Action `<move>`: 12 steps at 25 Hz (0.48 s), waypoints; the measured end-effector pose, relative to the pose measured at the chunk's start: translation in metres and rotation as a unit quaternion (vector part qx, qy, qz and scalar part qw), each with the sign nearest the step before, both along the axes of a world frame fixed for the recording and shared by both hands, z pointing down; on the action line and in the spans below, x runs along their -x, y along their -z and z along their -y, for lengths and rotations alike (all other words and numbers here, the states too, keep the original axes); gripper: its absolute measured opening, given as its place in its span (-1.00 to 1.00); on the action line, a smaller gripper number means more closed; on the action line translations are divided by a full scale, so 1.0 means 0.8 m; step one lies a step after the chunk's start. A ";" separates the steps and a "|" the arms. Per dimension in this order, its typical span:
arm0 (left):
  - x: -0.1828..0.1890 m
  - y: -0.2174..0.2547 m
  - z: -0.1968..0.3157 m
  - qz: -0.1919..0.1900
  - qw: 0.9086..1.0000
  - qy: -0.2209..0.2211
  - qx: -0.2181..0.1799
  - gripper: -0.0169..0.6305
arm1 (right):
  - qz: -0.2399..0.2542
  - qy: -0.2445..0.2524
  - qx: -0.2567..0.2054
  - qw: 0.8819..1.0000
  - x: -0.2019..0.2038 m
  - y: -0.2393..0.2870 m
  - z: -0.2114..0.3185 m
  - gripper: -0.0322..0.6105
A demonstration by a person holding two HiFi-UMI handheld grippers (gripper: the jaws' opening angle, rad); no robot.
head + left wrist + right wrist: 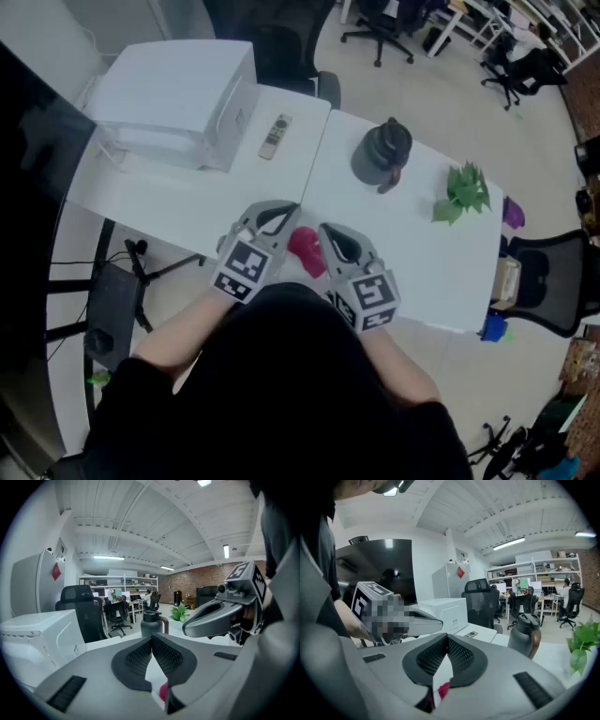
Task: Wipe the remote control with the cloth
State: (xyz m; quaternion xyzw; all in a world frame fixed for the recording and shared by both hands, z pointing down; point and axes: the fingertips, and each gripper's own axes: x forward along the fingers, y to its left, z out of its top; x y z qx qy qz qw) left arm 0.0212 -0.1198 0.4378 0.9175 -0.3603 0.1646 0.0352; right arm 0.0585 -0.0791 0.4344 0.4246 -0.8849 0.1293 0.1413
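With left gripper point(292, 208) and right gripper point(324, 231) jaws together on nothing, a closed approach could nudge cloth point(307, 251) off worktop point(412, 239) edge.

— Where did we have room to pass?
— Ahead of us the table point(187, 202) lay bare from the near edge up to the remote point(275, 137). A wide bare strip ran between the box point(178, 98) and the jug point(382, 155).
— What stood in our way?
— The box filled the far left, just beside the remote, and closed off that side. The jug stood well to the remote's right, the plant point(462, 194) further right. The cloth point(306, 250) lay at the near edge in the narrow gap between our left gripper point(289, 210) and right gripper point(324, 231), each with its jaws together.
— And on the right?
— We had bare table in front of the jug and plant.
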 end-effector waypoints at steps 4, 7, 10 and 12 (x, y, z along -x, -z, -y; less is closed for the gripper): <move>0.018 -0.015 0.028 0.019 0.999 0.033 -0.008 -0.94 | -0.004 0.002 0.009 1.000 0.002 -0.007 -0.005 -0.87; 0.041 -0.037 0.069 0.042 0.996 0.073 -0.010 -0.86 | -0.007 -0.001 0.017 1.000 -0.001 -0.013 -0.011 -0.87; 0.063 -0.068 0.119 0.062 0.992 0.109 0.004 -0.51 | -0.014 -0.008 0.027 0.999 -0.008 -0.021 -0.015 -0.87; 0.072 -0.091 0.154 0.073 0.989 0.128 0.018 -0.36 | -0.021 -0.013 0.033 0.999 -0.014 -0.026 -0.018 -0.87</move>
